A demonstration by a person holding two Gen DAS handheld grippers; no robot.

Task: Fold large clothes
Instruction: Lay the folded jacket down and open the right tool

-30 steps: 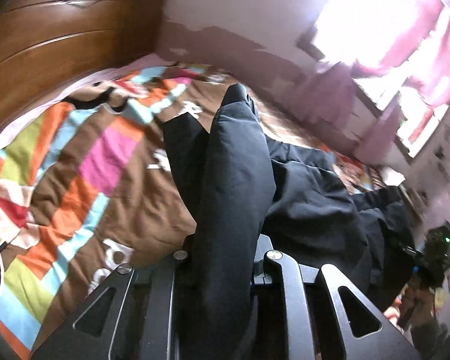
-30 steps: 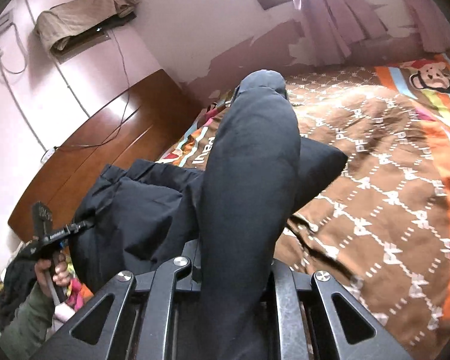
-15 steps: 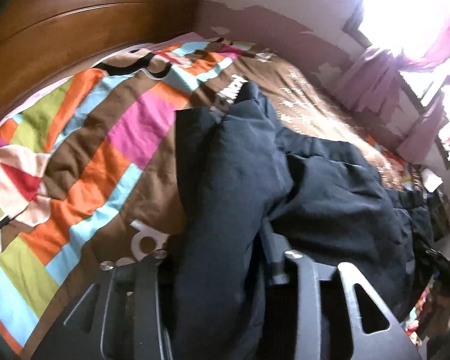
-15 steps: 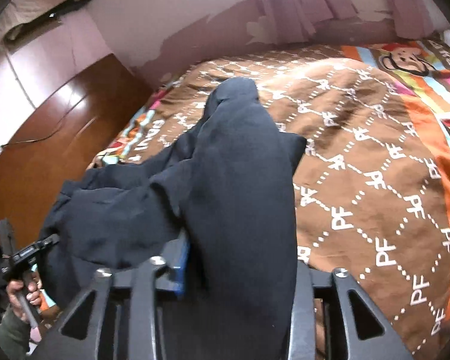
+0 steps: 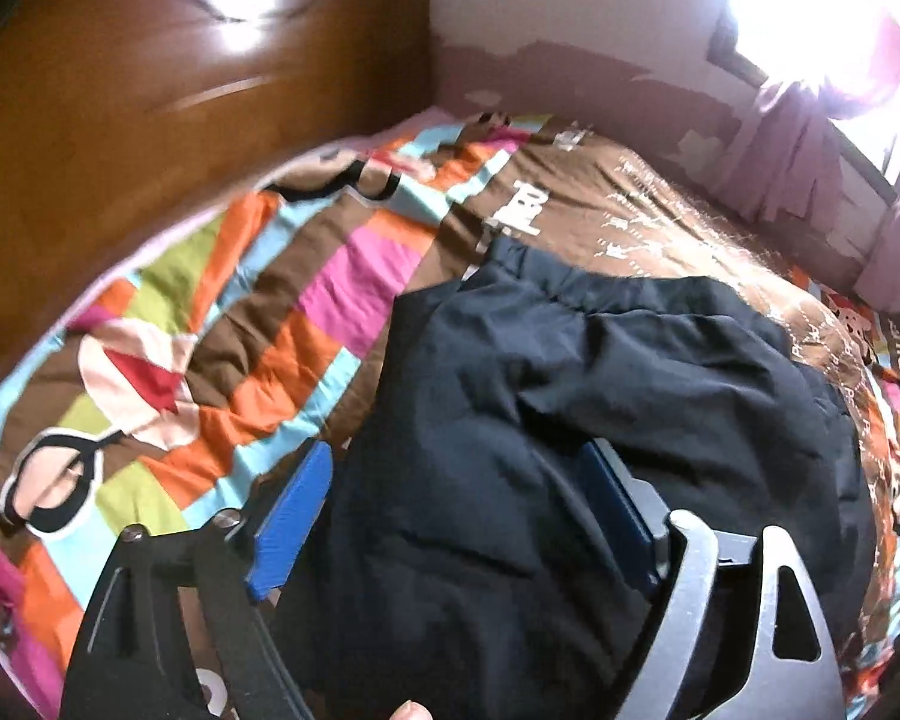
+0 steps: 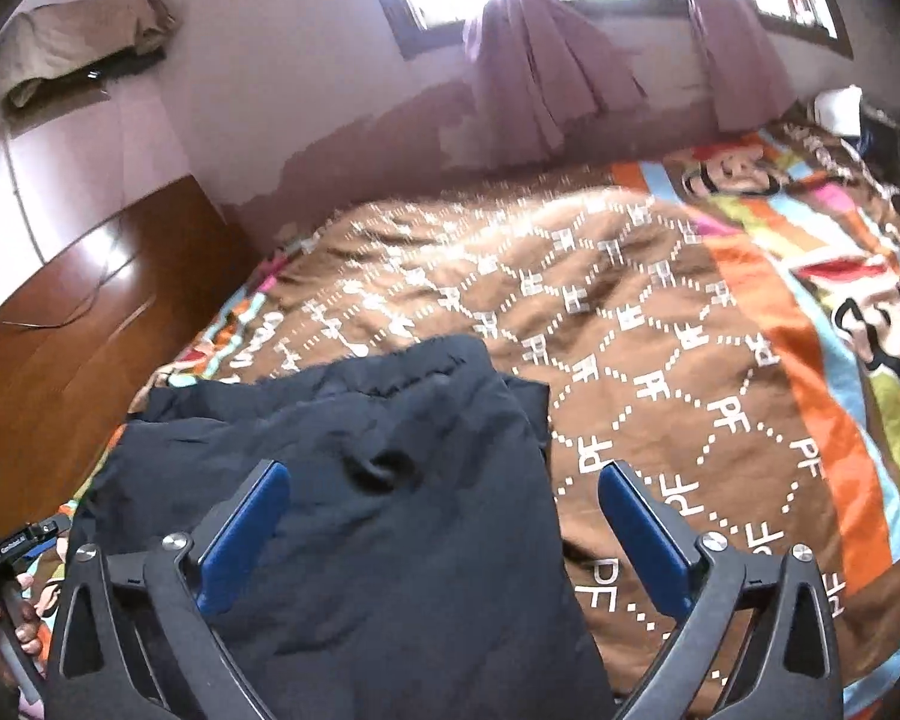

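A large black padded garment lies spread on the colourful bedspread. My left gripper hangs over its near edge with jaws opening. The cloth lies between the blue pads, which do not press on it, and a fold hides part of the right pad. In the right wrist view the same garment lies on the brown patterned part of the bedspread. My right gripper is over it, jaws opening wide. Its right pad stands clear of the cloth.
A wooden headboard runs along the bed's left end. A window with pink curtains is on the far wall. A hand holds the left gripper's handle at the lower left of the right wrist view.
Both grippers were shut on raised folds of the black garment. Their jaws have spread and both have tipped downward. The garment has dropped flat onto the bed.
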